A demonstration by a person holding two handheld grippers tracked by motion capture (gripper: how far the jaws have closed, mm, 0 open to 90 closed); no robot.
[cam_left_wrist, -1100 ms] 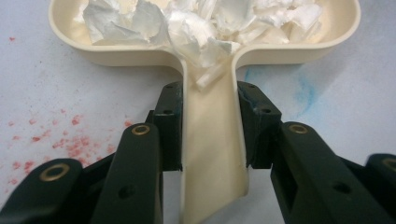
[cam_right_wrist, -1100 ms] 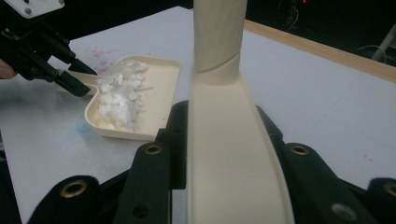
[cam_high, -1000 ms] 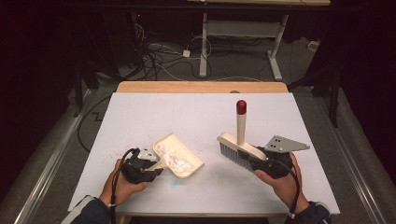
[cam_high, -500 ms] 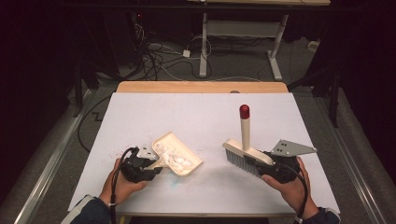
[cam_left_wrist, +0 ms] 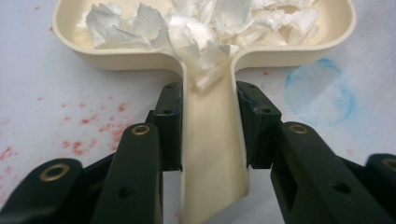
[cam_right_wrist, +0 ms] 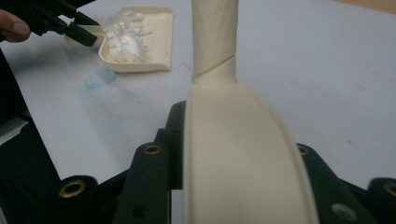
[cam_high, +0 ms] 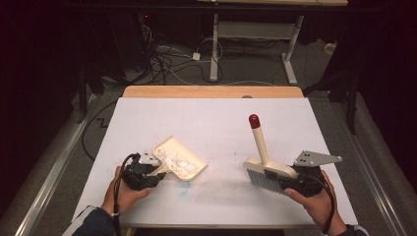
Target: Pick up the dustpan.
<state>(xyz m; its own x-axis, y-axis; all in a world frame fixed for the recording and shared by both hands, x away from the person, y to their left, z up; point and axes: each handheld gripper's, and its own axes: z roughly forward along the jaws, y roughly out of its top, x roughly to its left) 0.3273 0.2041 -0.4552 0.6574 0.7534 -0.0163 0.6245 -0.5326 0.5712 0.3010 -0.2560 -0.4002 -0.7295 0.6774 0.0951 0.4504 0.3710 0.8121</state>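
Note:
A cream dustpan (cam_high: 179, 158) holds several white paper scraps (cam_left_wrist: 201, 23) and lies on the white table (cam_high: 216, 123) at the front left. My left gripper (cam_high: 147, 172) is shut on the dustpan's handle (cam_left_wrist: 212, 135), one jaw on each side. At the front right, my right gripper (cam_high: 300, 179) is shut on the head of a cream brush (cam_high: 268, 169). The bristles point down toward the table, and the handle with its red tip (cam_high: 253, 120) stands up. From the right gripper view the brush head (cam_right_wrist: 243, 154) sits between the jaws, and the dustpan (cam_right_wrist: 140, 42) lies farther off.
A faint blue smear (cam_high: 184, 189) marks the table between the dustpan and the brush. Small red specks (cam_left_wrist: 84, 135) dot the sheet near the dustpan's handle. A wooden strip (cam_high: 211, 92) borders the far edge. Cables (cam_high: 167, 59) and desk legs (cam_high: 290, 54) lie on the floor beyond.
My right gripper has carried the brush to the right and nearer the front edge. The left gripper and the dustpan have stayed where they were.

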